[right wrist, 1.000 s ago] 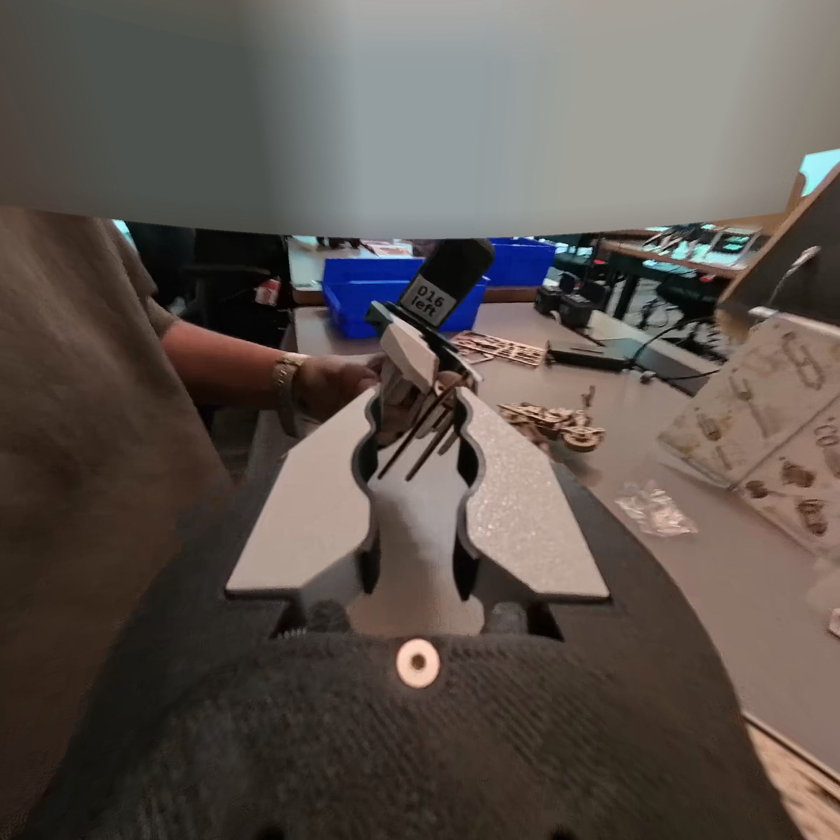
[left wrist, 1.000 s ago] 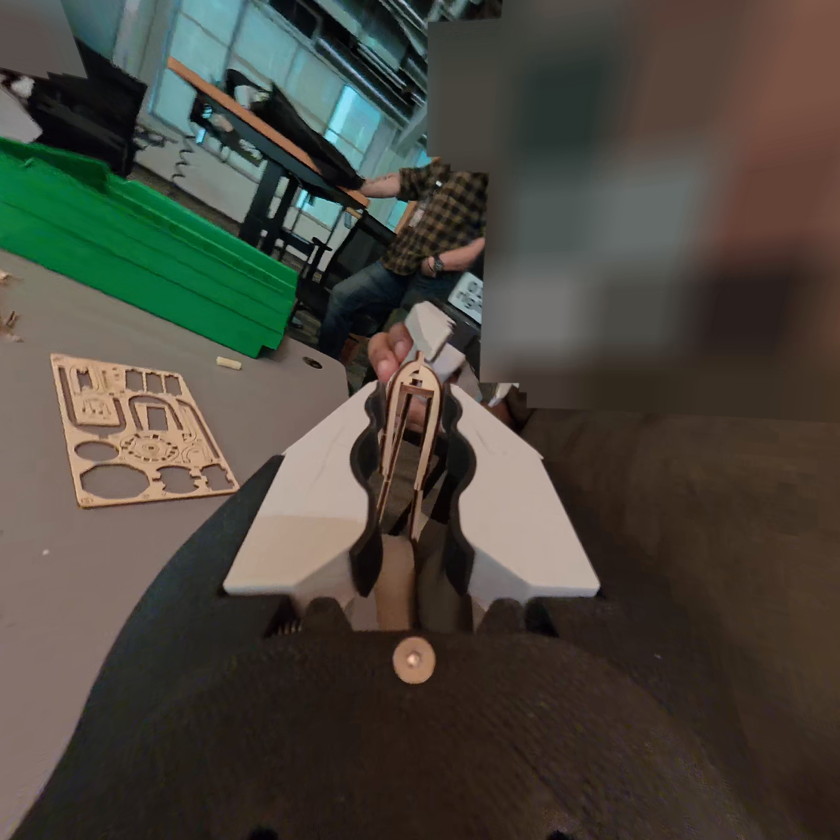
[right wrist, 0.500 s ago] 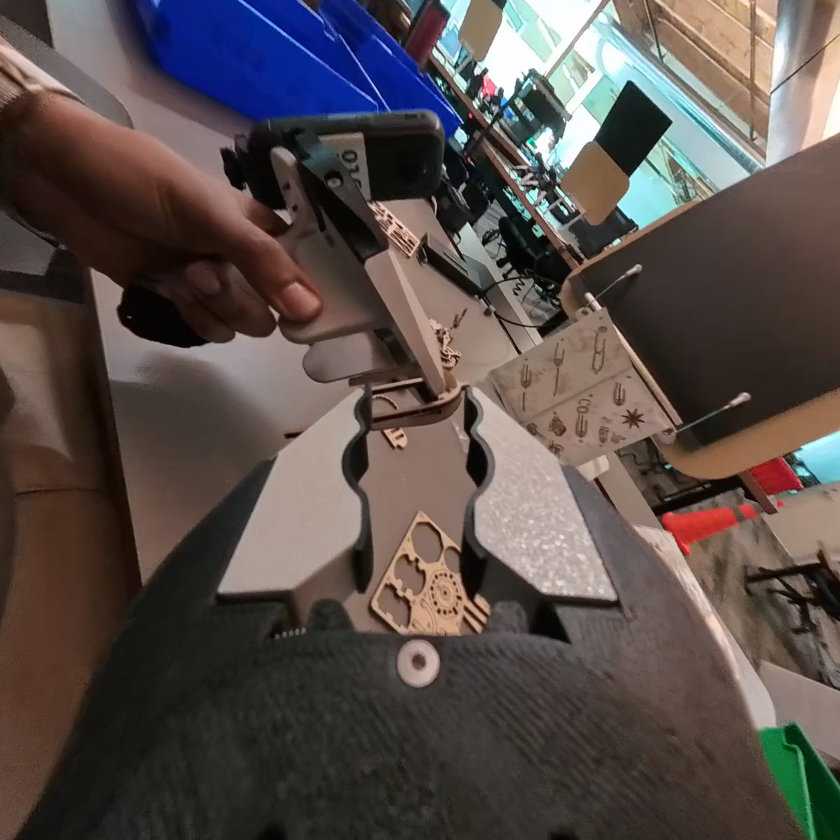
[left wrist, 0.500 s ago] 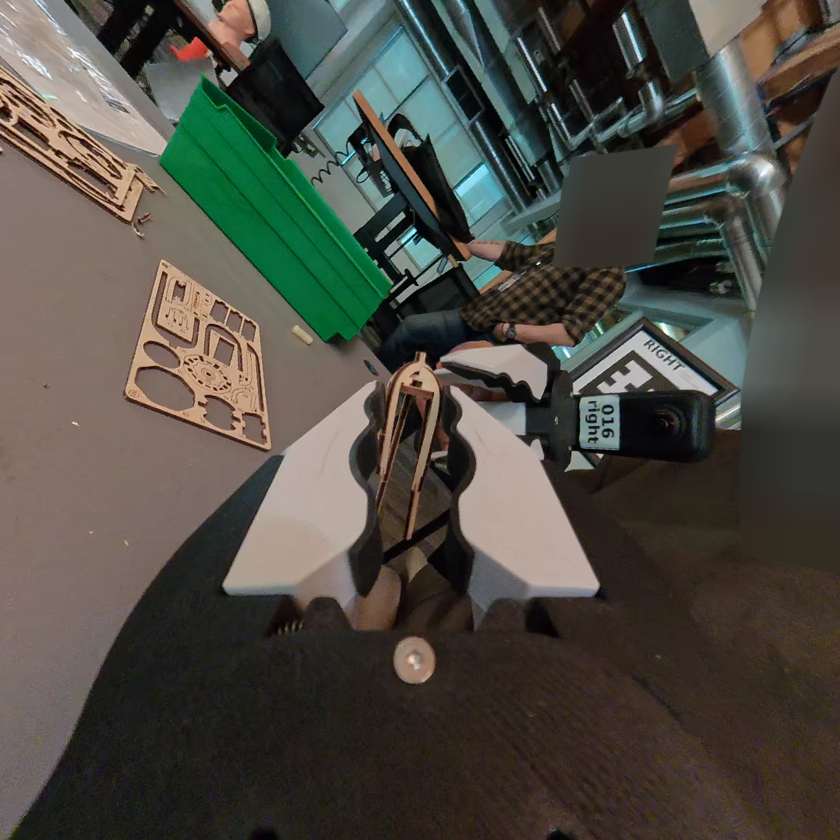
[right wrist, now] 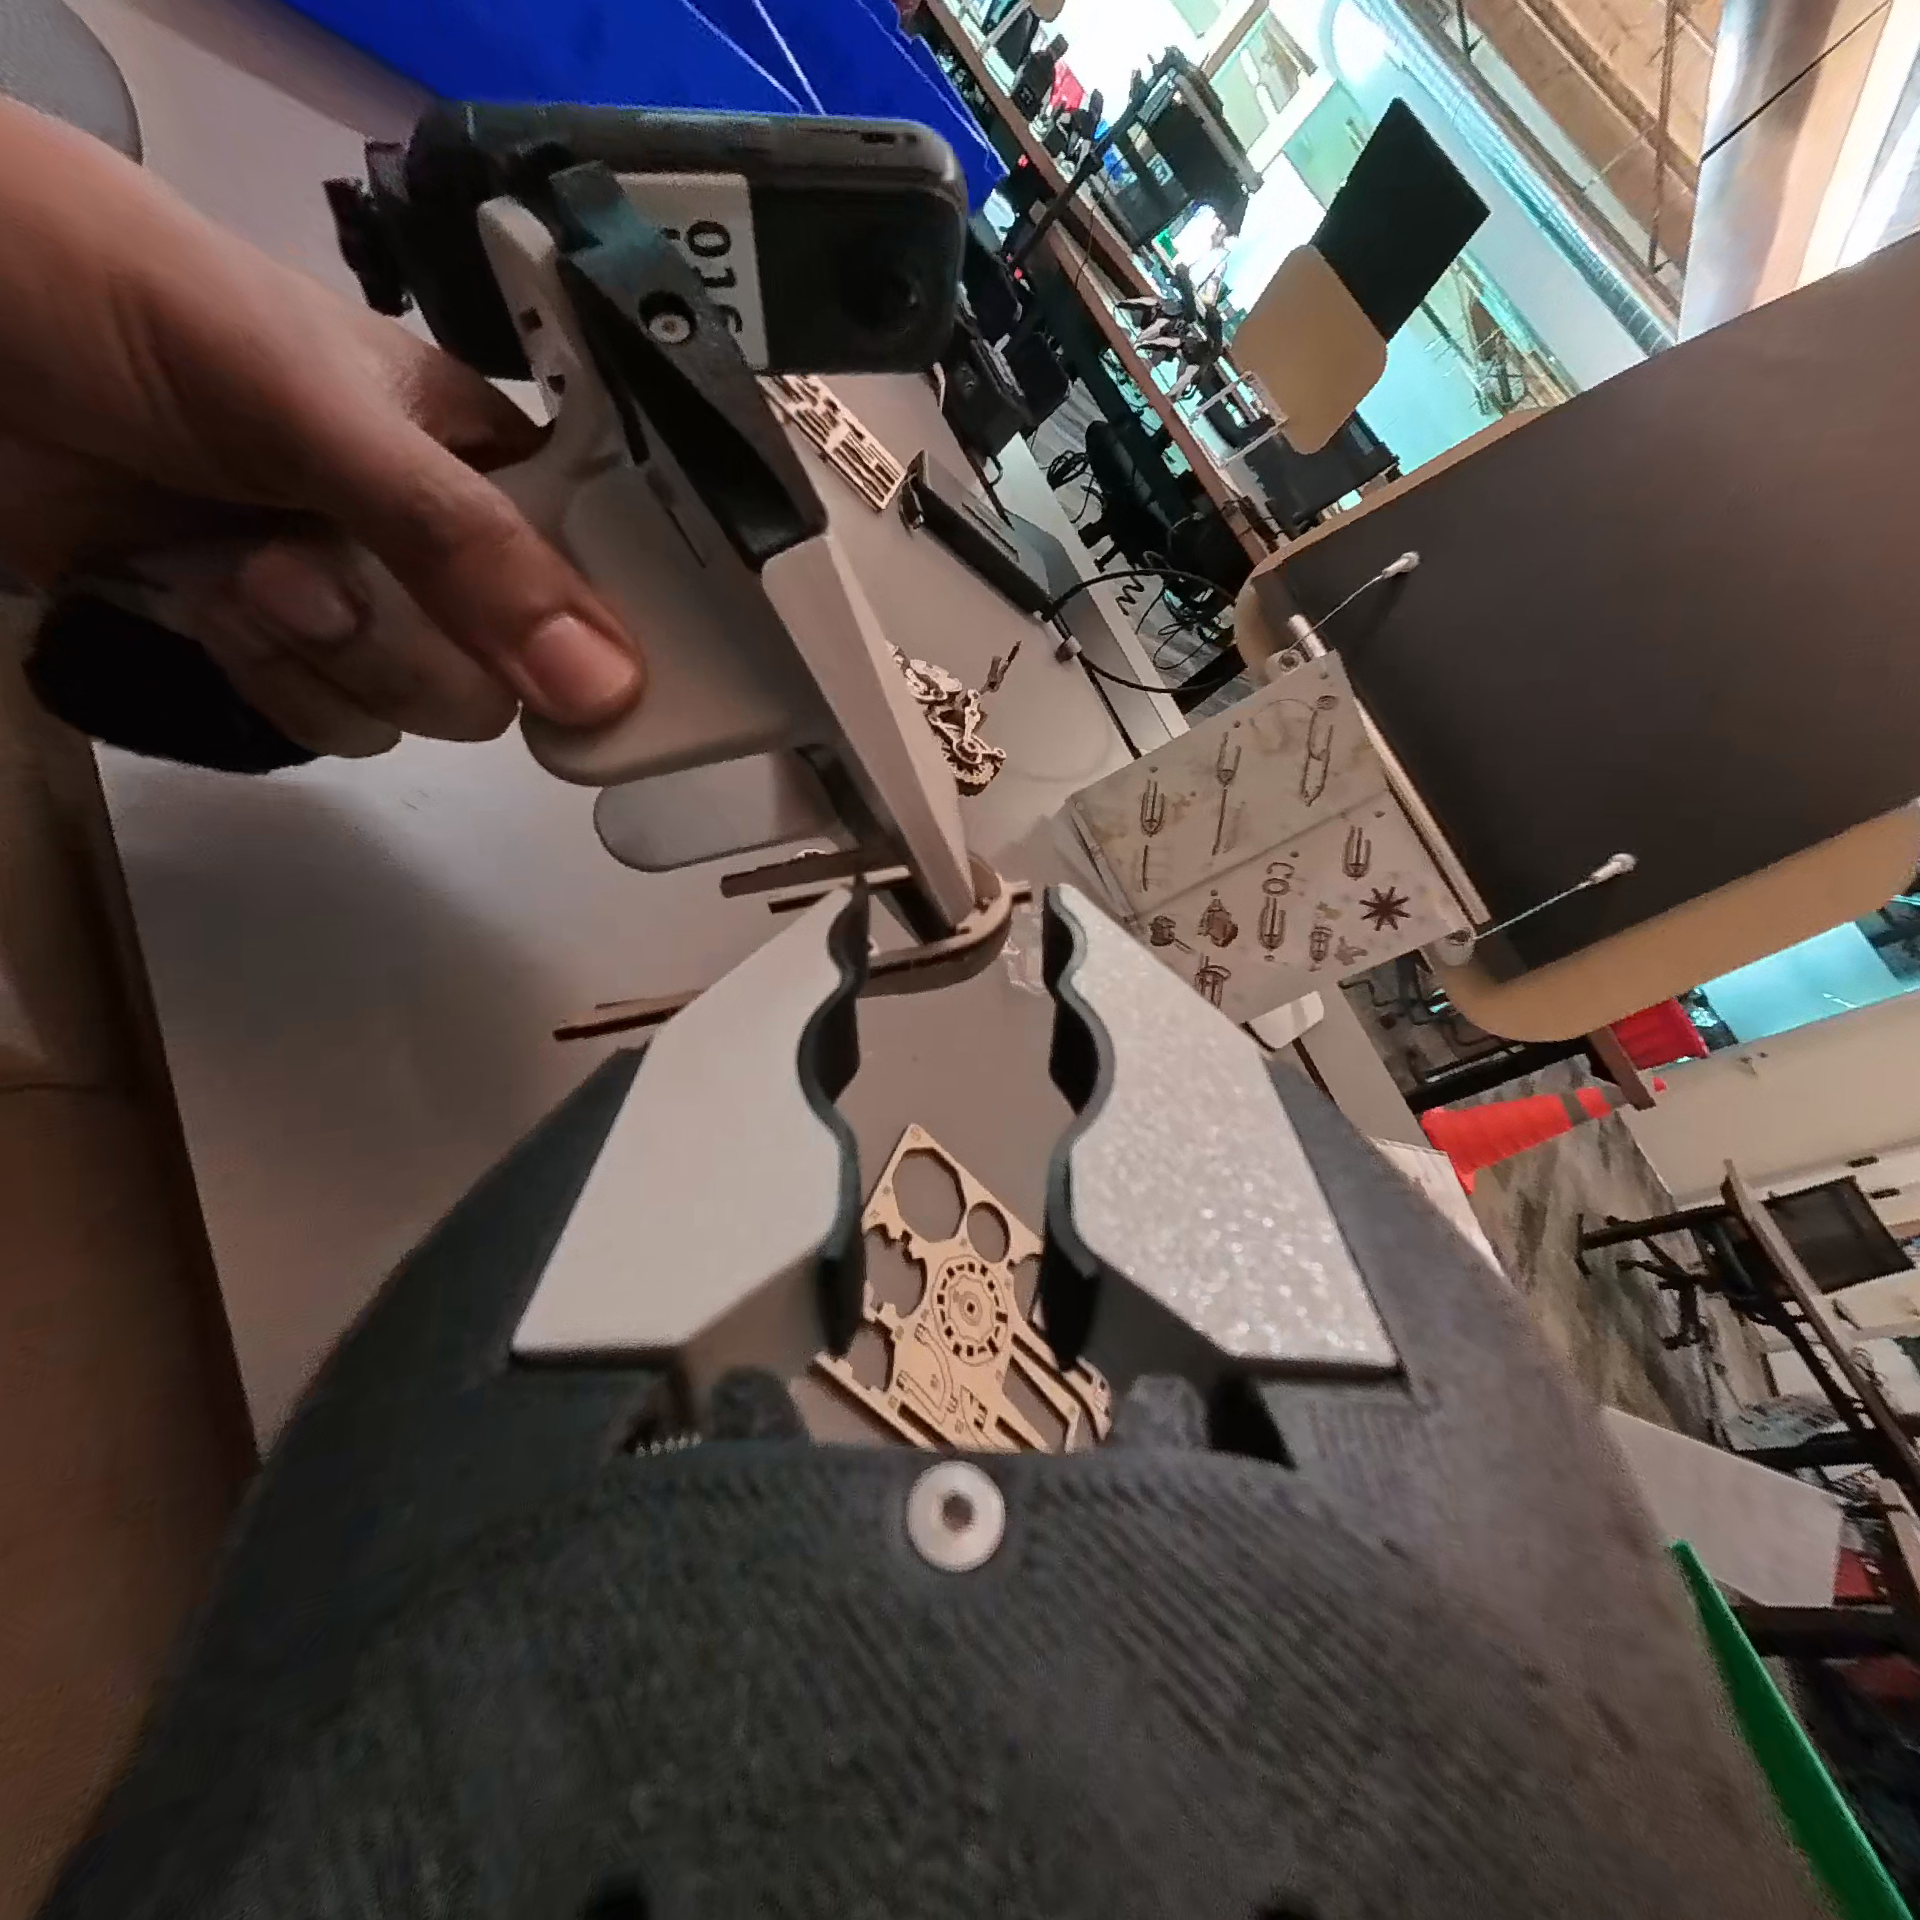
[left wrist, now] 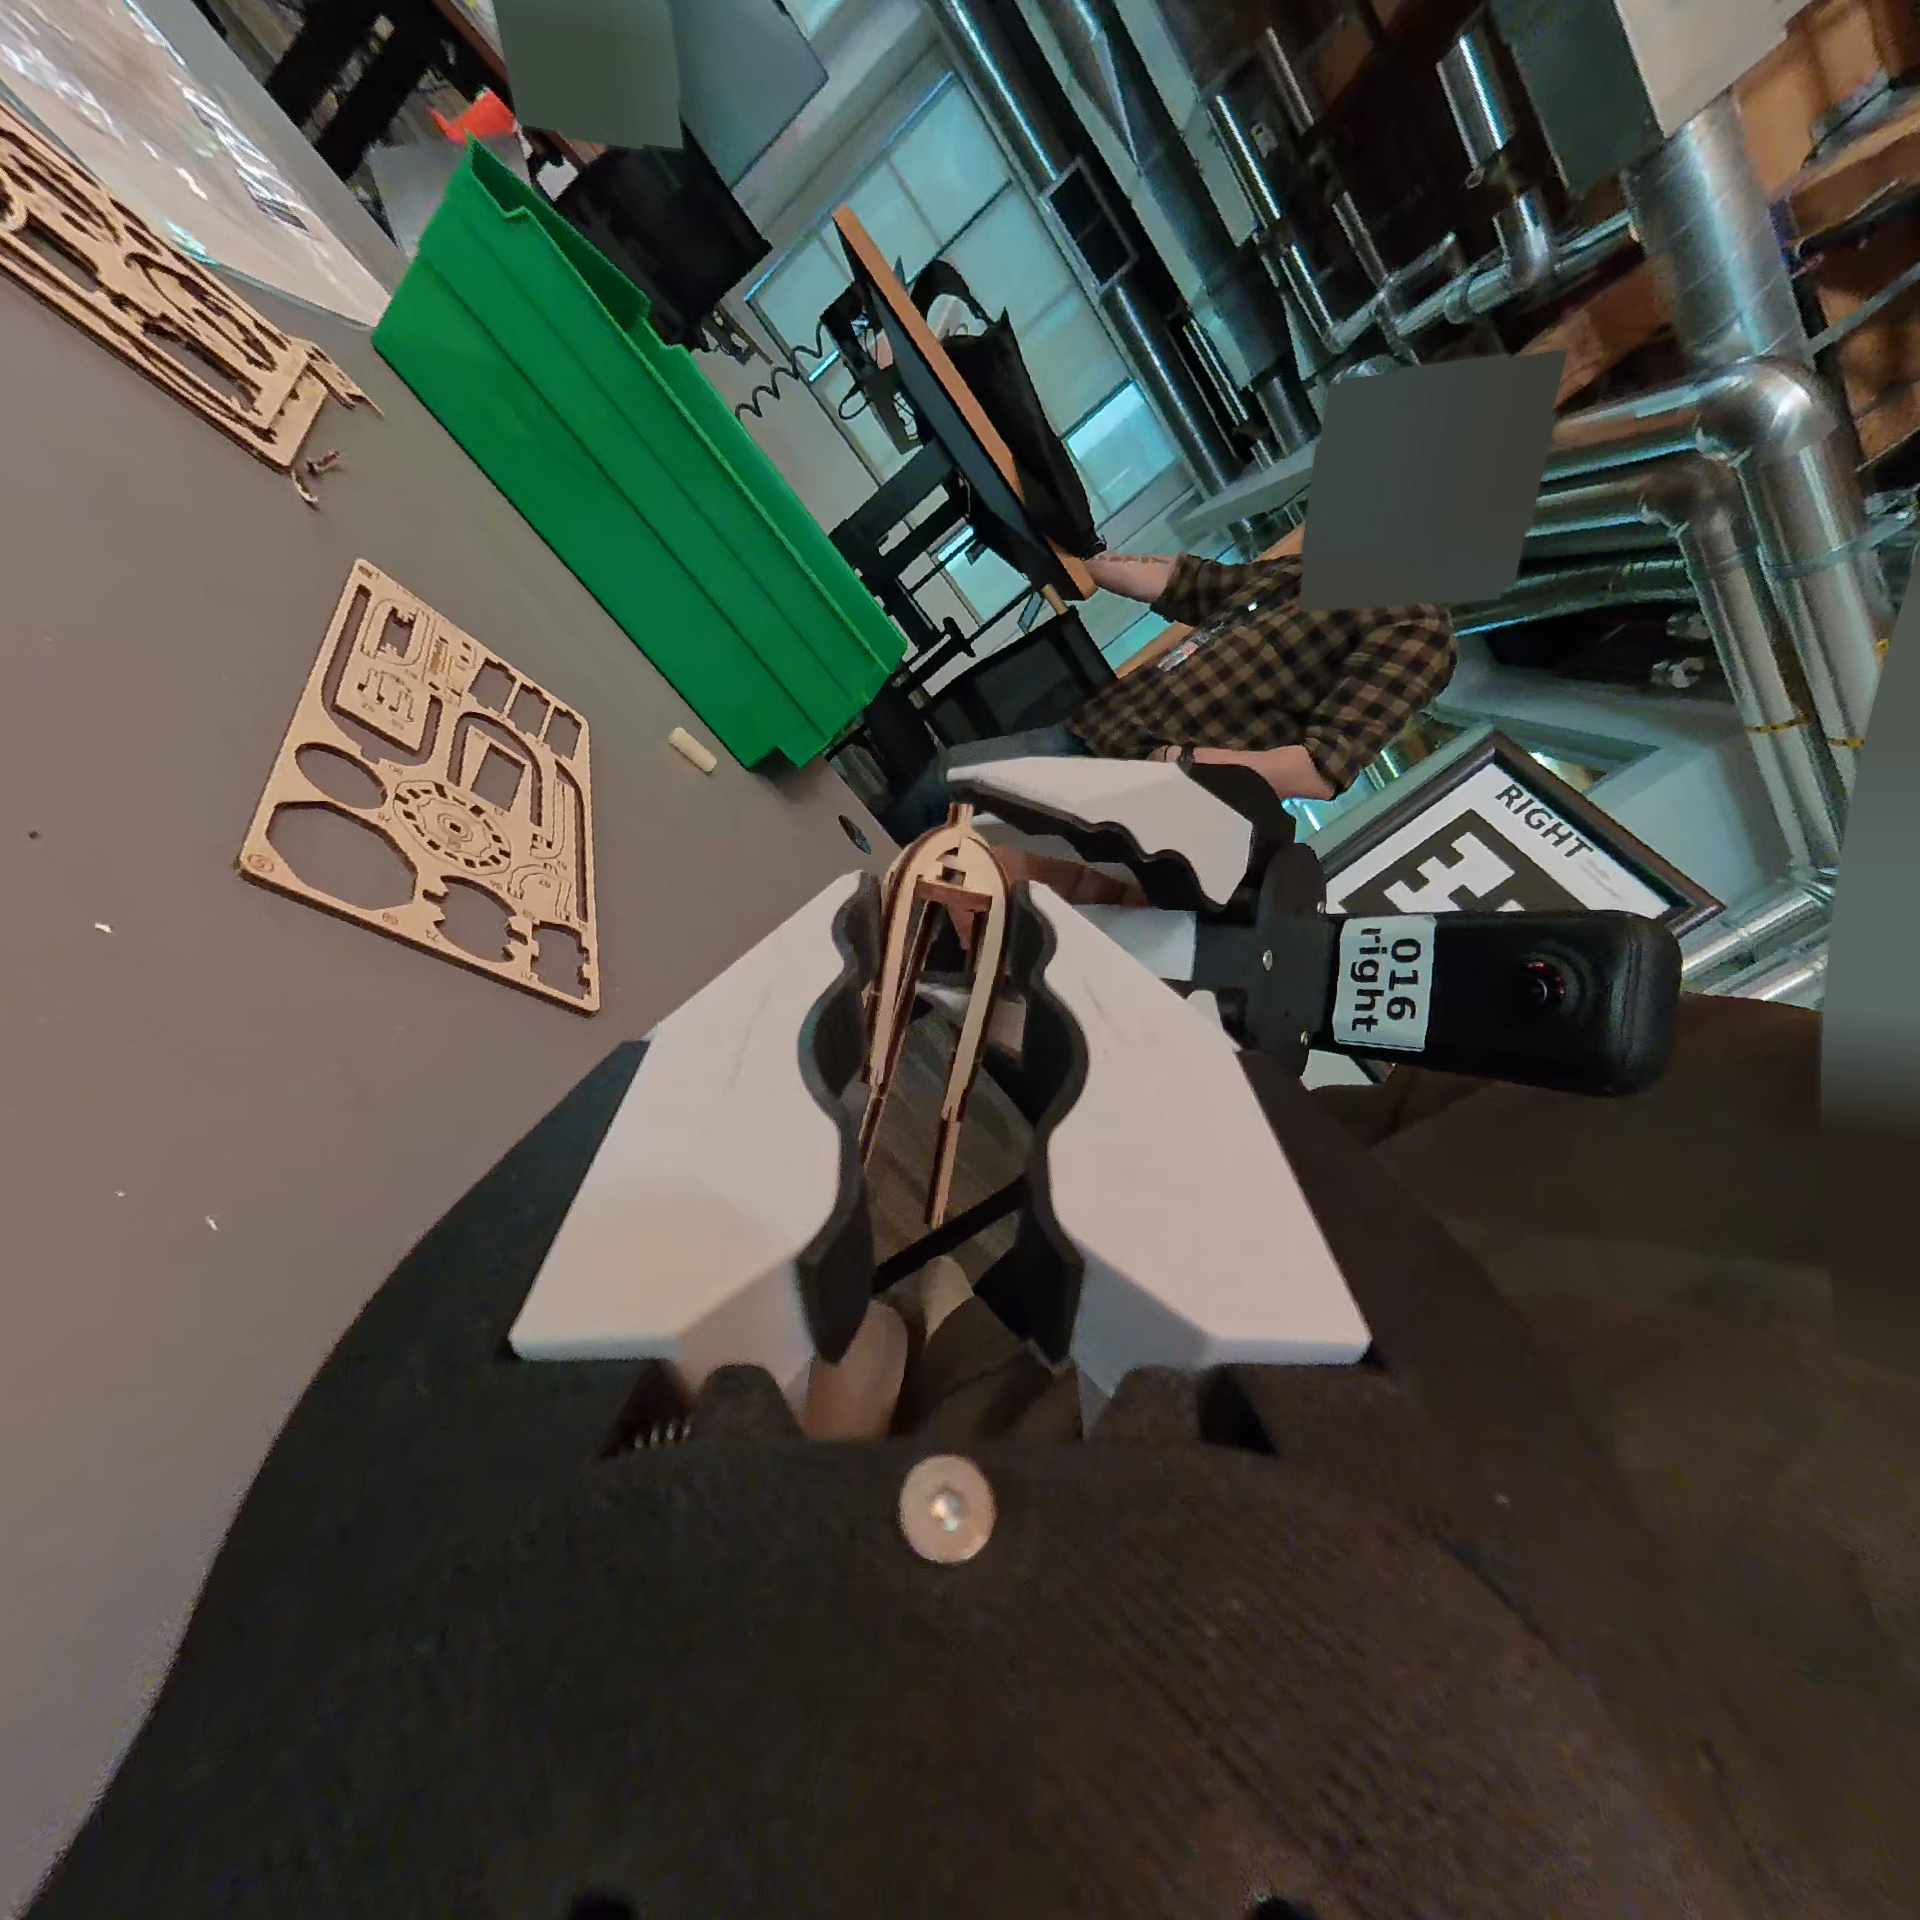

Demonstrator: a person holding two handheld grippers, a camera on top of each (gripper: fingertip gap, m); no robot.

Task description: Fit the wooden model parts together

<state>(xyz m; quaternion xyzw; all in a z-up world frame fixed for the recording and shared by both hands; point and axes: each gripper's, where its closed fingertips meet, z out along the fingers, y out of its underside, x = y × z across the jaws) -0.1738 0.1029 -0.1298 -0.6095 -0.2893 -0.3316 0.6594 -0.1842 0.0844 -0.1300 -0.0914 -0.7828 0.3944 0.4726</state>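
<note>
My left gripper point(left wrist: 940, 914) is shut on an arched wooden model part point(left wrist: 890, 987) and holds it upright above the grey table point(left wrist: 156, 1039). My right gripper point(right wrist: 951, 914) is open, its fingertips right at the arched end of that part point(right wrist: 961, 951); nothing is gripped between them. In the left wrist view the right gripper point(left wrist: 997, 821) comes in from the right, just behind the part. In the right wrist view a hand point(right wrist: 260, 499) holds the left gripper point(right wrist: 951, 883), pointing down at the part.
A punched-out wooden sheet point(left wrist: 436, 790) lies on the table, also seen between my right fingers point(right wrist: 966, 1309). A green bin point(left wrist: 623, 457), another sheet point(left wrist: 156, 301), an instruction page point(right wrist: 1268, 862) and a small assembled wooden model point(right wrist: 951, 717) stand around. A person in a plaid shirt point(left wrist: 1278, 665) sits behind. My left and right fingertips are right by each other.
Over the last second both grippers swung round to face the table. In the last half second the right gripper edged closer to the part; the left still holds it.
</note>
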